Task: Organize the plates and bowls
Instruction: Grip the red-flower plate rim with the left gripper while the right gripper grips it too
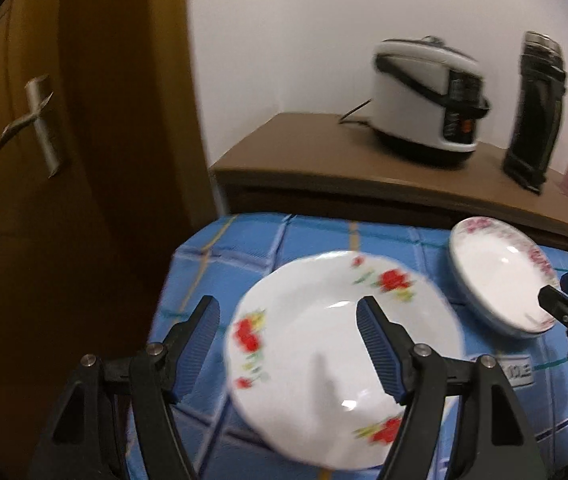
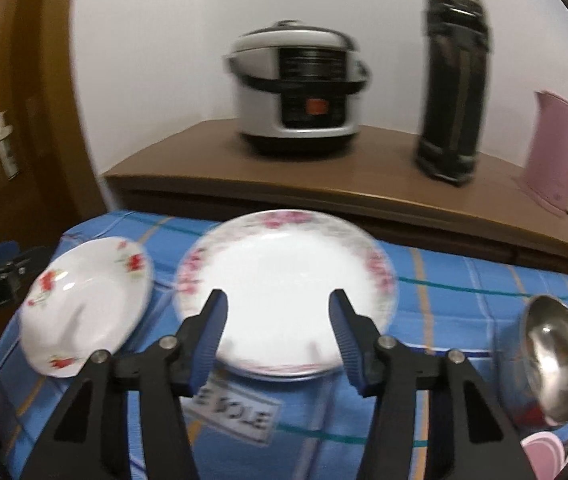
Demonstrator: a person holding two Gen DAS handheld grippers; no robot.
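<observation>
A: Tool state?

B: My left gripper (image 1: 288, 338) is spread wide with nothing in it; the red-flower plate (image 1: 324, 344) lies under it on the blue checked cloth (image 1: 244, 236), its left rim between the fingers, no pad touching. My right gripper (image 2: 278, 330) is partly open, also holding nothing, above the near edge of the pink-rimmed plate (image 2: 284, 280), which sits just beside the other.

A: Handling?

B: I'd say glazed ceramic: stiff, slick, chips easily. I'd pinch the rim, one pad on top and one underneath, and lift level.

A: Bowls?

B: Steel bowl (image 2: 556, 360) at the right, tilted on something I can't make out. Light, won't break.
</observation>
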